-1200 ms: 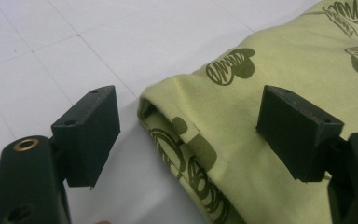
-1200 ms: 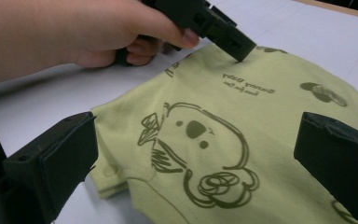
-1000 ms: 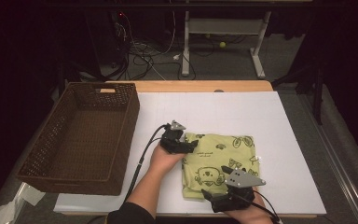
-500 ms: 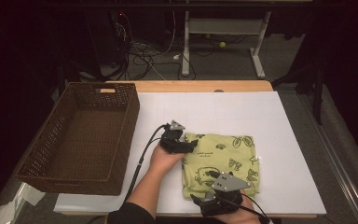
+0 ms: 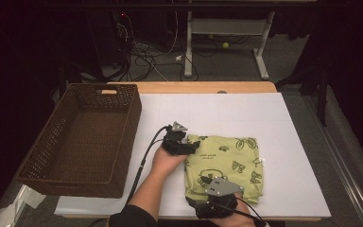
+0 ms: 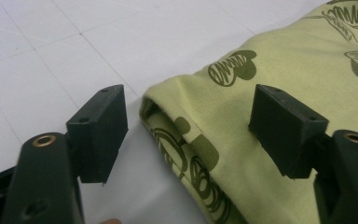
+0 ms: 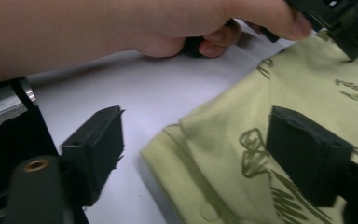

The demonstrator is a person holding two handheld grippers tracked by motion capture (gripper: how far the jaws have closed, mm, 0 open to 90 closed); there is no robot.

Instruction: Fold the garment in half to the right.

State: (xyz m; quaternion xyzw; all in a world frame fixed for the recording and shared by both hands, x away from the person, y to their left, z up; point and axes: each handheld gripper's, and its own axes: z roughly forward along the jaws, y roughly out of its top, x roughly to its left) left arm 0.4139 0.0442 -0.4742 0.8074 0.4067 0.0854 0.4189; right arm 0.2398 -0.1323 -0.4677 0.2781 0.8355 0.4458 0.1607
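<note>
I have both hand-held grippers, left (image 5: 187, 147) and right (image 5: 203, 189), unclenched and closing, straddling the folded cloth's (image 5: 227, 163) left edge, basket (image 5: 82, 137) farther left.

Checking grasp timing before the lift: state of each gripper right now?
Left gripper: open, jaws astride the folded green cloth corner, just been closing.
Right gripper: open, jaws astride the cloth's near corner, just been closing, no pinch yet.
</note>
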